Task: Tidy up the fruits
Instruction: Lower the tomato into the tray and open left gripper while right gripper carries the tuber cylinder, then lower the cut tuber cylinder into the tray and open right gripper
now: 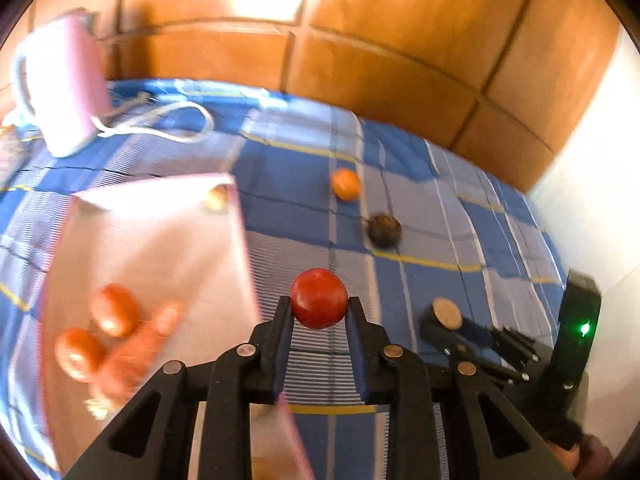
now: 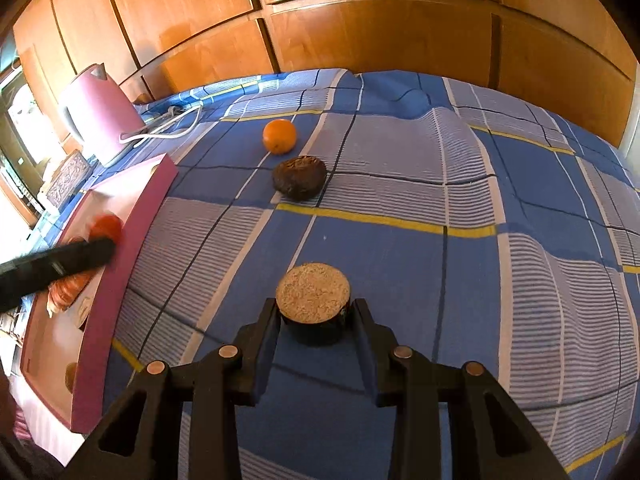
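Tomato (image 1: 319,298) sat clamped at its widest part between our left tongs (image 1: 319,308), above the checked bedcover (image 2: 400,248) just beside the pink tray (image 1: 152,240). We judged it light, smooth and easily bruised, so a gentle squeeze suited. Our right tongs (image 2: 314,314) gripped a stiff, dark, rough-topped round piece (image 2: 313,292) by its sides.

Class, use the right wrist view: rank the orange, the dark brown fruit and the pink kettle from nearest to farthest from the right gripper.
1. Dark brown fruit, straight ahead of the right gripper, mid-cloth.
2. Orange, just behind it.
3. Pink kettle, far left, by the wooden wall.
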The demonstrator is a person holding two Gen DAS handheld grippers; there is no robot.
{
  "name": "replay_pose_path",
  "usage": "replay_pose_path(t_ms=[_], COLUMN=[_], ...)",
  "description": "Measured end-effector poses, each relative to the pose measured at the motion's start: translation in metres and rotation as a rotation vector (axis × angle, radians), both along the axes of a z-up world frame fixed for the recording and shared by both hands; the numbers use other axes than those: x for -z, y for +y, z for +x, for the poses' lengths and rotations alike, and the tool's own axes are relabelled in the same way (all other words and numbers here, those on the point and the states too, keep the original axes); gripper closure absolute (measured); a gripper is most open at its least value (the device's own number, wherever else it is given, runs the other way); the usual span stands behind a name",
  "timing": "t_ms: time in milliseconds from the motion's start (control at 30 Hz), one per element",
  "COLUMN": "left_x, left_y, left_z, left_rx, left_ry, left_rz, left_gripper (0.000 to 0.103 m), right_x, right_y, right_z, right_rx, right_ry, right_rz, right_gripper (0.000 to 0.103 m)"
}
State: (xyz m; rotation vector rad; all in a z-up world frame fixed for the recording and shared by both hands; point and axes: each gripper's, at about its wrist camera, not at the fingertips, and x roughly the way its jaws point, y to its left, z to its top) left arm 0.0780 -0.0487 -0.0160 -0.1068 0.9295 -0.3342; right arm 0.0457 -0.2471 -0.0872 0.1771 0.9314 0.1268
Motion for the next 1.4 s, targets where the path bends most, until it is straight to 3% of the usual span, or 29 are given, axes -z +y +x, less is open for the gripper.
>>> replay_pose_path(t_ms=[100,200,333,1100,1400], left_x=[-0.007,-0.003,-0.001,-0.004,0.003], left_y=[0.023,0.049,0.076,0.088,0.110], left_z=[0.005,0.018,0.020,-0.029,-0.040], left_rx=[-0.066,-0.165,-0.229,-0.227,-0.269], left_ry=[-0.048,-0.039,-0.011,-0.027,-0.009], left_rz=[0.043,0.093,0.052,0.035,0.033], left_gripper=[0.077,0.076,0.076,0.066,0.066], right_x=[0.000,-0.001,-0.001,-0.003,-0.020], right_y=[0.005,0.009,0.014,0.022,0.034], right_z=[-0.003,-0.006,-0.010,-0.018,-0.024], right_rx=[-0.004,-0.010,-0.020,-0.021,-0.060], right_ry=[0.001,0.001,0.002,0.009,-0.029], right_rz=[-0.014,-0.021,-0.042,-0.073,-0.050], right_gripper=[0.067,0.067,0.067,0.067,0.067])
